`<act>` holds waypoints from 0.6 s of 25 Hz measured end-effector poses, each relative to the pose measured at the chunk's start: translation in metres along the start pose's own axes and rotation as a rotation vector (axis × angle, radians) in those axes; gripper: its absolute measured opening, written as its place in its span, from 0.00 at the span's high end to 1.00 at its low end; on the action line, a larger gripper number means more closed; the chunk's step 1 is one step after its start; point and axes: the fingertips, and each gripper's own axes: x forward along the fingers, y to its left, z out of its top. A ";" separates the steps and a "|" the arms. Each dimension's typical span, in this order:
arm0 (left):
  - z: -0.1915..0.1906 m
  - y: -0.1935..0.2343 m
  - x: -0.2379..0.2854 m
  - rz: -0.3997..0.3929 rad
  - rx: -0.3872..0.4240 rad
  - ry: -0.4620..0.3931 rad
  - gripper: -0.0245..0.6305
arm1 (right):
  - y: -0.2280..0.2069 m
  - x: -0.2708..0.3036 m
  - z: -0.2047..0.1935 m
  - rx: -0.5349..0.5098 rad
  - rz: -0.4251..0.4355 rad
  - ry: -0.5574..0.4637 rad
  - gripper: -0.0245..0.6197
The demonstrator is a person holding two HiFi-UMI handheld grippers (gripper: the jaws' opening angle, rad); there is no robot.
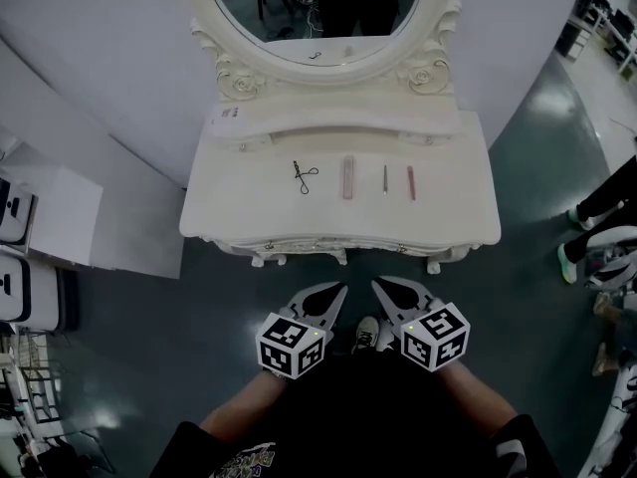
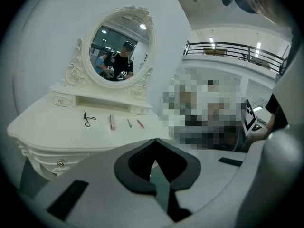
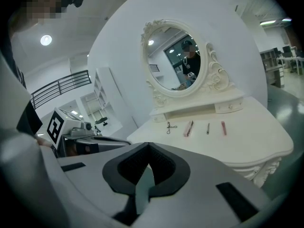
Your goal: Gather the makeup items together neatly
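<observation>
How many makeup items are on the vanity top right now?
4, in a row across the vanity top: eyelash curler at left, then pink tube, thin dark pencil, and red stick at right. None seems hidden.

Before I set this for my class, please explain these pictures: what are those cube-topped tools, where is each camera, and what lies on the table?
There is no robot: a person holds a two-jaw gripper in each hand, and the marker cubes are part of them. The head view comes from a camera on the person's head, looking down at the left gripper and right gripper. The other two views come from cameras riding on each gripper, looking along its jaws. Both pairs of jaws are together and hold nothing. Ahead stands a white dressing table with an oval mirror. On it lie four things in a row, apart: a black eyelash curler, a pink tube, a thin dark pencil and a reddish stick.
</observation>
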 end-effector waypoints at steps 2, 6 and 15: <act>0.000 0.000 0.003 -0.006 0.004 0.005 0.95 | -0.003 0.000 -0.001 0.006 -0.004 0.000 0.92; -0.002 0.000 0.008 -0.008 0.008 0.013 0.95 | -0.006 0.002 -0.004 0.013 -0.005 0.011 0.92; -0.003 0.003 0.015 -0.013 -0.006 0.019 0.95 | -0.013 0.007 -0.004 0.012 -0.006 0.024 0.92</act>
